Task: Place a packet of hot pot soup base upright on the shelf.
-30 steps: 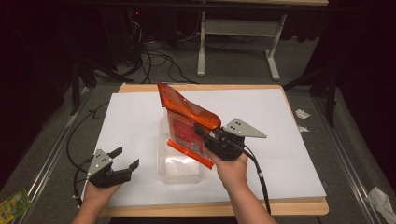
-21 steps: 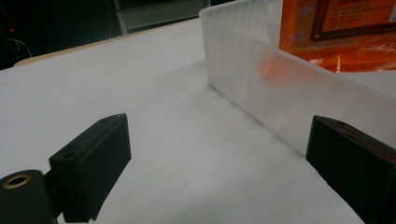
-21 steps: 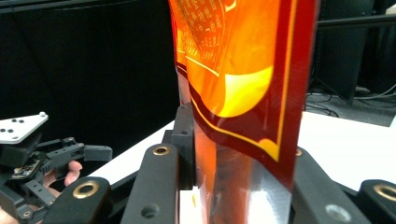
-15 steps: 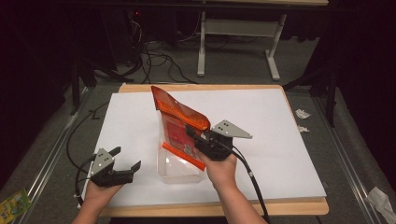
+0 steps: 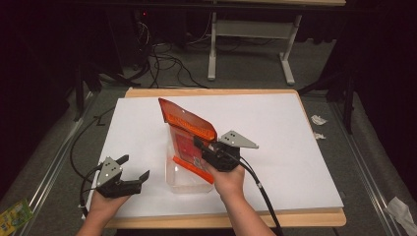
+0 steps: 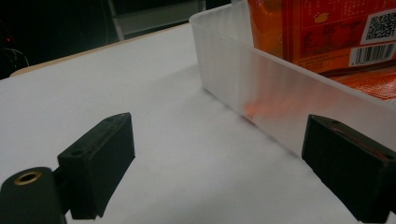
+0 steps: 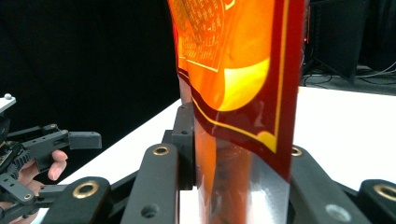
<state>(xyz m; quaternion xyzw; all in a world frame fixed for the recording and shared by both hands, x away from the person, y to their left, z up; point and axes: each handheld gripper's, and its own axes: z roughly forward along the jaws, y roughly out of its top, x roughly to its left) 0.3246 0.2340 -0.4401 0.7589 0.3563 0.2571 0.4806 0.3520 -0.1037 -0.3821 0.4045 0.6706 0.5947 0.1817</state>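
One orange pouch [image 5: 189, 129] has sunk into one clear box [image 5: 183, 178], clamped by the right tool [image 5: 204, 150]; the left tool [image 5: 134, 169] has just spread, empty.

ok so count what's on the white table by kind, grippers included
grippers: 2, left gripper open, right gripper shut on the pouch
orange pouch: 1
clear bin: 1
total: 4
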